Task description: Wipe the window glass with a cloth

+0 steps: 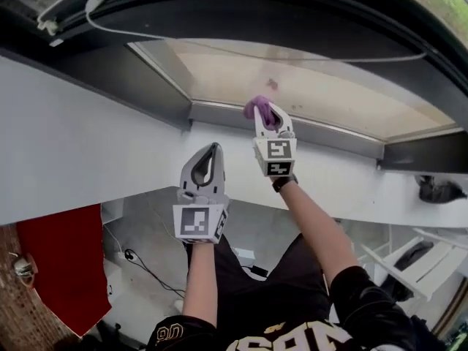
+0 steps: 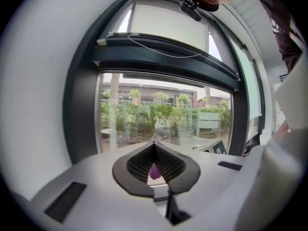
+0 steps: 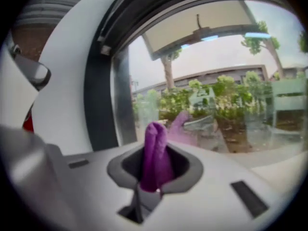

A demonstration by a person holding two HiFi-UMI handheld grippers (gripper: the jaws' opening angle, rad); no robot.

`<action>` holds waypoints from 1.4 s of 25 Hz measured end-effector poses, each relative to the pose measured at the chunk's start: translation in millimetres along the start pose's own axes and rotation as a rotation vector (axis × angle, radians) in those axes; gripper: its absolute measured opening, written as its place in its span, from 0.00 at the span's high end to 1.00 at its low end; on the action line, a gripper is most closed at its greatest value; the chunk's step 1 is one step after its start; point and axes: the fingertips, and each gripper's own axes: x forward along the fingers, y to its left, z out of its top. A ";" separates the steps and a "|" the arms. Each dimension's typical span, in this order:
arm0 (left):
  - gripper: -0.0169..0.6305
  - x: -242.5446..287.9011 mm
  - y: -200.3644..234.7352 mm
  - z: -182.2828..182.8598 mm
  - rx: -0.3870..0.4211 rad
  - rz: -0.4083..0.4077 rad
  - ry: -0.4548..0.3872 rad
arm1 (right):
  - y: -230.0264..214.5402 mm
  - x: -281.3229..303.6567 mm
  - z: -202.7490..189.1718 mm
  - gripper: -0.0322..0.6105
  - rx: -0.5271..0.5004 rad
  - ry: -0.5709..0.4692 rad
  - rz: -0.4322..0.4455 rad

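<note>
Purple cloth at the window's lower frame
Right gripper [image 1: 269, 112] grips the purple cloth [image 1: 256, 108] at the window glass [image 1: 329, 86]. Left gripper [image 1: 213, 151], jaws closed tip to tip, hovers over the white sill [image 1: 344, 178].

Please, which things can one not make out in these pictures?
- Whether the cloth touches the glass: head view, the right gripper hides the contact.
- The purple speck inside the left gripper: left gripper view, too small.
- The dark thing: head view, blurred, small.
</note>
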 end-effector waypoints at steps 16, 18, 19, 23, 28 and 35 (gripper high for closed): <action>0.96 -50.6 83.0 -28.6 -0.071 0.106 0.059 | 74.5 92.0 -24.0 0.83 0.037 0.171 0.010; 0.96 -33.4 40.1 -29.4 -0.098 0.051 0.066 | 18.5 53.2 -26.8 0.83 0.028 0.181 -0.039; 0.96 -22.7 17.1 -29.6 -0.104 0.019 0.067 | -12.2 33.0 -27.5 0.83 0.031 0.183 -0.073; 0.96 16.5 -72.0 -25.8 -0.106 -0.086 0.058 | -137.0 -52.0 -40.4 0.83 0.061 0.198 -0.227; 0.96 50.1 -161.4 -23.5 -0.120 -0.174 0.032 | -288.8 -153.0 -72.6 0.83 0.178 0.243 -0.449; 0.96 65.8 -209.9 -26.0 -0.109 -0.227 0.013 | -440.7 -255.4 -105.1 0.83 0.351 0.234 -0.774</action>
